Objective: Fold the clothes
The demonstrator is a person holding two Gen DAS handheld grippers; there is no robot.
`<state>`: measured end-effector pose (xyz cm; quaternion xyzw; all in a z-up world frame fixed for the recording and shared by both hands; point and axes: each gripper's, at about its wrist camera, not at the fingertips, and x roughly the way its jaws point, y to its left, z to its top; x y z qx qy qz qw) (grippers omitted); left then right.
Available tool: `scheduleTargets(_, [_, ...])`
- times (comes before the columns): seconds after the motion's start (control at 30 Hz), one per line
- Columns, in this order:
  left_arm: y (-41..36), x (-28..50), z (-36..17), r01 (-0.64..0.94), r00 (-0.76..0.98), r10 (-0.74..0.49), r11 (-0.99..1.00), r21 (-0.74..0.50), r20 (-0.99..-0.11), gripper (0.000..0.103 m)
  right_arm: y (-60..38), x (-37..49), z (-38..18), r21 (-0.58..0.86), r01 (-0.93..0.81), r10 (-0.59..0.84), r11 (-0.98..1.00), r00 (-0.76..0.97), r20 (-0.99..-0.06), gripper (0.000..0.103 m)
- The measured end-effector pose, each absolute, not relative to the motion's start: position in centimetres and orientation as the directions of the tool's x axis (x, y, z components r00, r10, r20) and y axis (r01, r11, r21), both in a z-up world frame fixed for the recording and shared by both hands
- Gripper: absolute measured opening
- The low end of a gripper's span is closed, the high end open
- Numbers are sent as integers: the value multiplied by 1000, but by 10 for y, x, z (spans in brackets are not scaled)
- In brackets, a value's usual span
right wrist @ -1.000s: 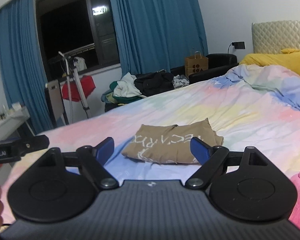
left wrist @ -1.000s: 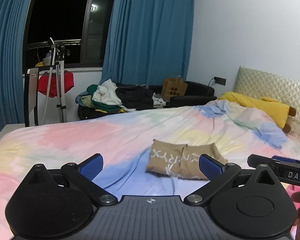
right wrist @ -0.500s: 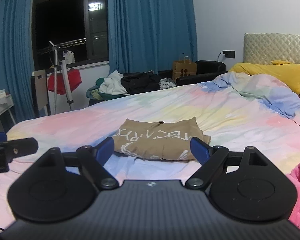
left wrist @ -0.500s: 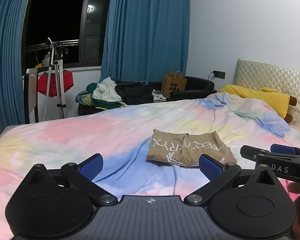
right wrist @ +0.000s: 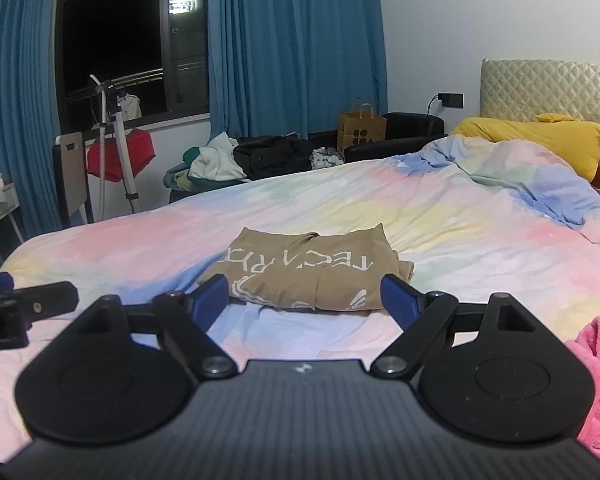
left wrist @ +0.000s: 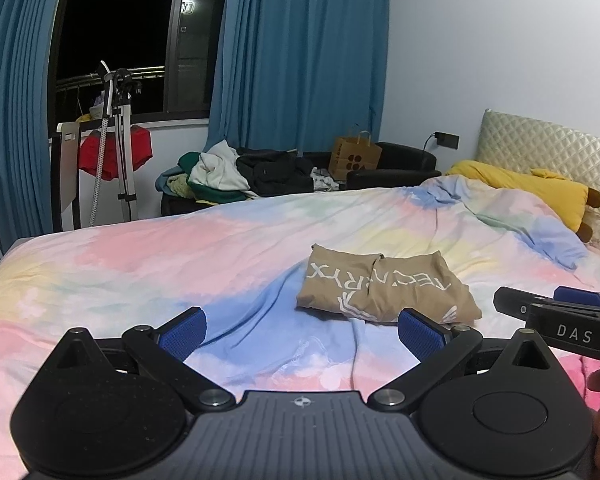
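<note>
A tan garment with white lettering [left wrist: 384, 286] [right wrist: 312, 276] lies folded into a compact rectangle on the pastel bedspread [left wrist: 220, 248] [right wrist: 440, 216]. My left gripper [left wrist: 302, 332] hovers open in front of it and to its left, nothing between the blue pads. My right gripper [right wrist: 308, 300] is open too, held just short of the garment's near edge. A pink fluffy garment [right wrist: 598, 364] lies crumpled at the right edge of the right wrist view. Each view catches the other gripper at its side.
A heap of clothes [left wrist: 236, 176] covers a black sofa beyond the bed, with a brown paper bag [left wrist: 354, 156] on it. A tripod stand [left wrist: 120, 140] and a chair stand by the window. A yellow plush pillow [left wrist: 540, 192] lies by the headboard.
Both grippers have drawn back and levelled out; the folded tan garment now sits a little farther off in both views. Both stay open.
</note>
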<state>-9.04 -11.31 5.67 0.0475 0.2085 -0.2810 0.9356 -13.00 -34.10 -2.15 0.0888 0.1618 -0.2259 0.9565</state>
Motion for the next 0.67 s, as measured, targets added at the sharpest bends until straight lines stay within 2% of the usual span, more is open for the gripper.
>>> scheduleTargets(0.67, [-112, -93, 59, 536, 765, -503, 844, -35, -403, 103, -342, -129, -22, 98, 477, -417, 873, 836, -358, 85])
